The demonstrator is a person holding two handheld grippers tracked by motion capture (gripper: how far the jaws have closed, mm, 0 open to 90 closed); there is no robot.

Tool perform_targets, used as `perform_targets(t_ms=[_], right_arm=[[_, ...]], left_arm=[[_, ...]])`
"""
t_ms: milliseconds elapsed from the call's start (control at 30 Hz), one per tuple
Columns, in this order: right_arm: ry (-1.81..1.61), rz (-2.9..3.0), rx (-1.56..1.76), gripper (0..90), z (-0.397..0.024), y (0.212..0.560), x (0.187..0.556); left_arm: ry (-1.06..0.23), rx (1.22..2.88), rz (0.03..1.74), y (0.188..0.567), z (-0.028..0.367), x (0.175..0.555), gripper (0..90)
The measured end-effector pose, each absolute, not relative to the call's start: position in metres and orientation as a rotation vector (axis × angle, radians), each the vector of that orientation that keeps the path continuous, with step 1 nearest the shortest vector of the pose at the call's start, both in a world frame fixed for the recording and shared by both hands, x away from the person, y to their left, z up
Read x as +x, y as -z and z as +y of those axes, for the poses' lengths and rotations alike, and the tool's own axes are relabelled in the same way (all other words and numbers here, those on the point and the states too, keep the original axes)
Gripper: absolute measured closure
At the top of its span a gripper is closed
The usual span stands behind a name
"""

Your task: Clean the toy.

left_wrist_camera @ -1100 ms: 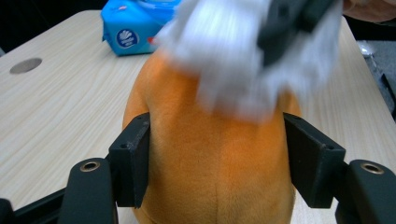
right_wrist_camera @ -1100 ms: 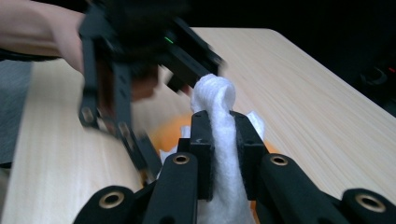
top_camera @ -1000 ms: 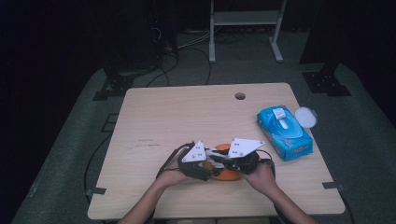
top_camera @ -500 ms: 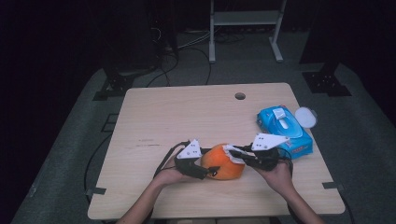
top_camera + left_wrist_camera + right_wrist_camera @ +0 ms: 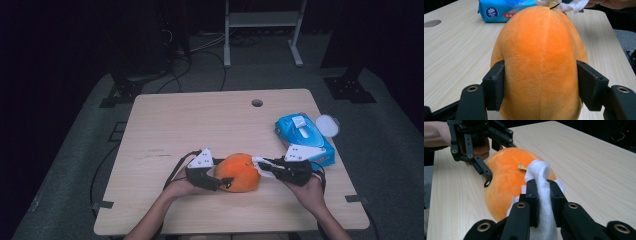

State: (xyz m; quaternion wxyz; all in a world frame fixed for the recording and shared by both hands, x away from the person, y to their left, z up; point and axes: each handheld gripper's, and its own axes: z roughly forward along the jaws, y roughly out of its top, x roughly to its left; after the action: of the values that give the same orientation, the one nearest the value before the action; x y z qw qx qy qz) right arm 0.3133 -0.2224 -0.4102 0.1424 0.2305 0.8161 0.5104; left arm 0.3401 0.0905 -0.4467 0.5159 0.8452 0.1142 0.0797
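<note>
Here, table (image 5: pixel 165 130) bears the wipes pack (image 5: pixel 303 137) at the right edge. Orange plush (image 5: pixel 240 172) lies near the front, clamped by left gripper (image 5: pixel 218 182) to steady it; right gripper (image 5: pixel 264 167) pinches a wipe (image 5: pixel 541 185) against it, likely for cleaning.

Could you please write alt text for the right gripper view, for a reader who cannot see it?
The right gripper pinches a folded white wet wipe between its black fingers, pressing it against a round orange plush toy on the pale wooden table. Beyond, the left gripper clamps the toy's far end.
</note>
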Motion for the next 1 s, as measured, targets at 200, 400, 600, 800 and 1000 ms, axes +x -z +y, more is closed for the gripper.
perform_targets(t_ms=[200, 400, 600, 800, 1000], right_arm=[[-1.509, 2.353, 0.634, 80.7, -0.206, 0.404, 0.316], [-1.511, 2.356, 0.642, 80.6, -0.210, 0.410, 0.319], [-1.497, 2.334, 0.715, 80.6, -0.228, 0.416, 0.315], [-1.522, 2.324, 0.684, 80.6, -0.223, 0.412, 0.312], [-1.541, 2.360, 0.594, 80.5, -0.196, 0.411, 0.308]], left_arm=[[-0.190, 2.037, 0.280, 0.448, 0.093, 0.341, 32.3], [-0.169, 2.035, 0.295, 0.449, 0.096, 0.343, 32.2], [-0.158, 2.031, 0.316, 0.450, 0.098, 0.346, 32.3], [-0.158, 2.030, 0.328, 0.450, 0.097, 0.346, 32.2], [-0.159, 2.030, 0.342, 0.450, 0.095, 0.346, 32.0]])
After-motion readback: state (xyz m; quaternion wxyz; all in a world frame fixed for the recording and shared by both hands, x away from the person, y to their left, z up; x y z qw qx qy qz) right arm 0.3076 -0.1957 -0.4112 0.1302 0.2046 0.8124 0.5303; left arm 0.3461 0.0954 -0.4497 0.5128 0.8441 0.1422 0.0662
